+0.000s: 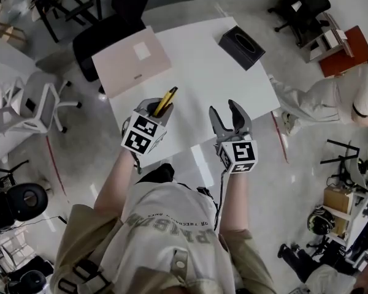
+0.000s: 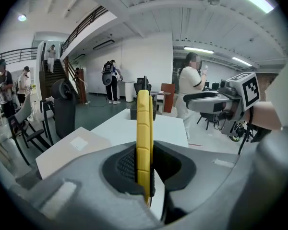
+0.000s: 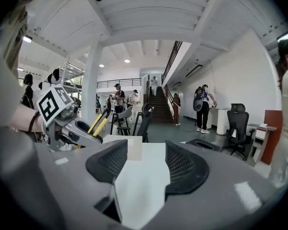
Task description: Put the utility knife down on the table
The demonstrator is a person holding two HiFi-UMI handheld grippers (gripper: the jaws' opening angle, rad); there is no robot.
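Note:
My left gripper is shut on a yellow and black utility knife, which sticks out forward and up over the near left part of the white table. In the left gripper view the knife stands on edge, clamped between the dark pads. To the right, my right gripper hangs over the table's near edge, open, with nothing between its fingers. The right gripper view shows its jaws apart over bare white tabletop, with the left gripper and the yellow knife at the left.
A pink flat box lies on the table's far left corner and a black tissue box at its far right corner. Chairs stand to the left. A person in light clothes crouches on the floor at the right.

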